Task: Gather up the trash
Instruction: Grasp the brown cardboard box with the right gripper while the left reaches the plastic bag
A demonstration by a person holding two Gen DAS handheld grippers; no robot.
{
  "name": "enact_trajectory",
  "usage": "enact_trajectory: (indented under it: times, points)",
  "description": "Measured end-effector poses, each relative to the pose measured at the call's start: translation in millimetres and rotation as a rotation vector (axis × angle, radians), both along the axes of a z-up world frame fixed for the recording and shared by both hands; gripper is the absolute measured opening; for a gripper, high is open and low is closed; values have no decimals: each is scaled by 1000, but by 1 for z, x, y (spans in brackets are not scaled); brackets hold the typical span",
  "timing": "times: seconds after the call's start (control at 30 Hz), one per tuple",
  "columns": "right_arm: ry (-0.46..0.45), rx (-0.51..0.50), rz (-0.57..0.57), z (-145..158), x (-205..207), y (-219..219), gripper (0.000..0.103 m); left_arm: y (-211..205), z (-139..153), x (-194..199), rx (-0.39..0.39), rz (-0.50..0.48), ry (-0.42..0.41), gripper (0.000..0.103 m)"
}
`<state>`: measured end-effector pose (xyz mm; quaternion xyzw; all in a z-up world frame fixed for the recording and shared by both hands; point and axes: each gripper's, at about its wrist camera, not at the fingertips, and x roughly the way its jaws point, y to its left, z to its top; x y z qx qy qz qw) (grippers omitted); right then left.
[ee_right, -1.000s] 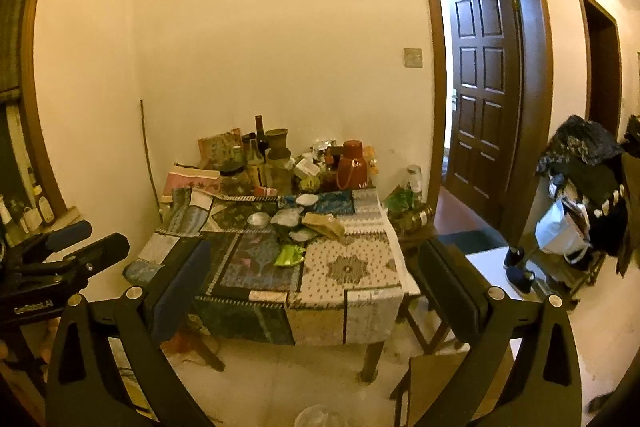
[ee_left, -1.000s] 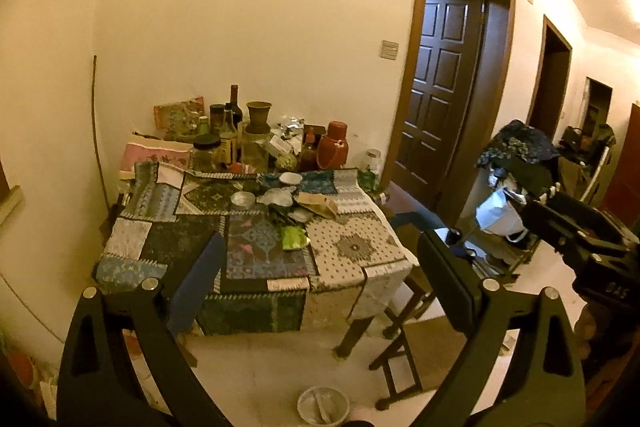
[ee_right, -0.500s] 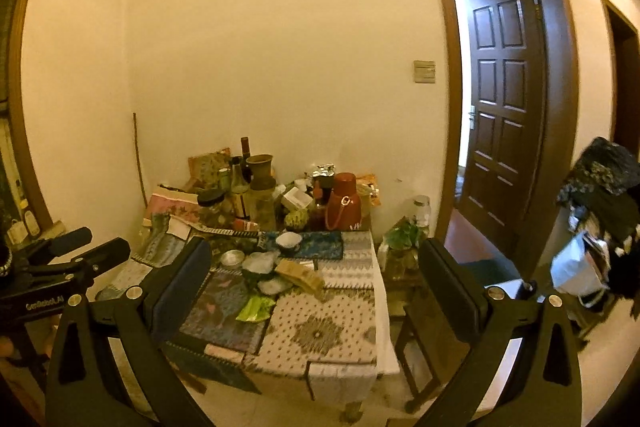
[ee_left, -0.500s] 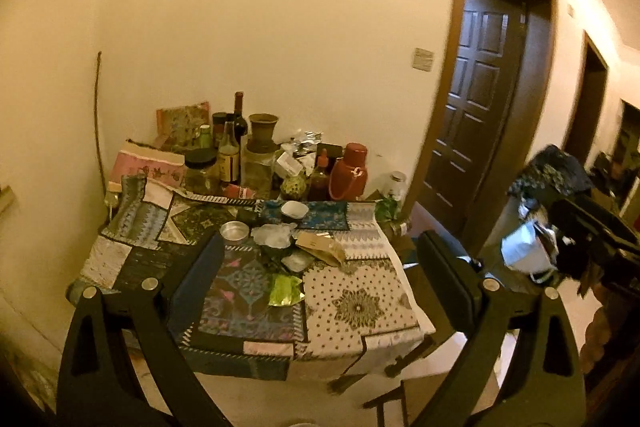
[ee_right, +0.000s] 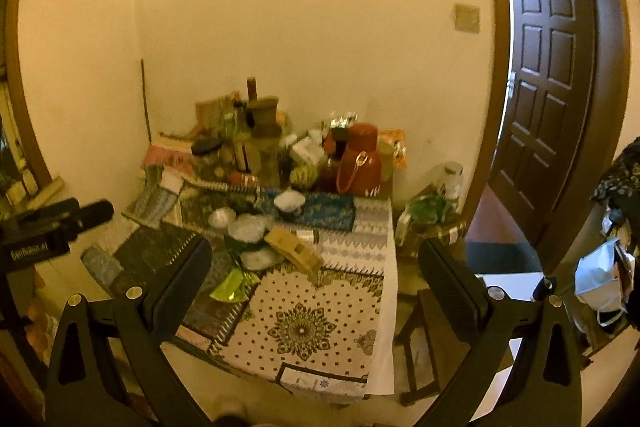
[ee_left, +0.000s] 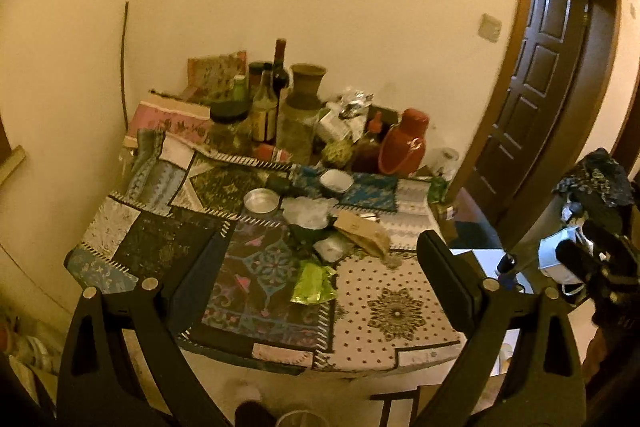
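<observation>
Both claws wide, empty, well short of surface [ee_left: 400,311]; risk: reaching for green wrapper [ee_left: 312,283] w/ clutter near, cd knock bowls [ee_left: 336,181] off

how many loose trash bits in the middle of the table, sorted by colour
green wrapper: 1
brown paper bag: 1
white crumpled plastic: 1
white flat wrapper: 1
total: 4, as far as the blur allows
</observation>
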<state>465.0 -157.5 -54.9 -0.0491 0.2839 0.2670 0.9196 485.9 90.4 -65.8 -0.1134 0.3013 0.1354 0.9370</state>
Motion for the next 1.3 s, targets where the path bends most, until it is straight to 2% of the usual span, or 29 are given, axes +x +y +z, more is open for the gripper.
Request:
enact_trajectory:
  times: [0.3, 0.57, 0.77, 0.87, 0.97, 1.03, 1.1, 1.2, 1.3]
  points:
    - [110, -109, 38, -45, 60, 57, 102, 60, -33, 76, -38, -49, 84, 97]
    - [264, -249, 95, -126, 136, 124, 101, 104, -88, 145, -84, -124, 229, 97]
    - [347, -345, 117, -177, 183, 154, 100, 118, -140, 189, -133, -164, 342, 97]
    - [387, -372, 133, -194, 195, 163, 90, 123, -161, 207, -178, -169, 376, 97]
    - [427, -358, 152, -203, 200, 171, 74, 129, -176, 222, -225, -161, 392, 96]
    - [456, -342, 166, -206, 198, 174, 51, 132, -188, 233, -282, -166, 413, 89]
    - [460, -337, 164, -207, 194, 176, 41, 136, -200, 243, -345, -175, 437, 83]
    - [446, -305, 145, -203, 188, 172, 36, 138, -214, 253, -432, -188, 447, 83]
    - [450, -246, 122, -196, 183, 164, 36, 131, -221, 260, -449, -207, 453, 83]
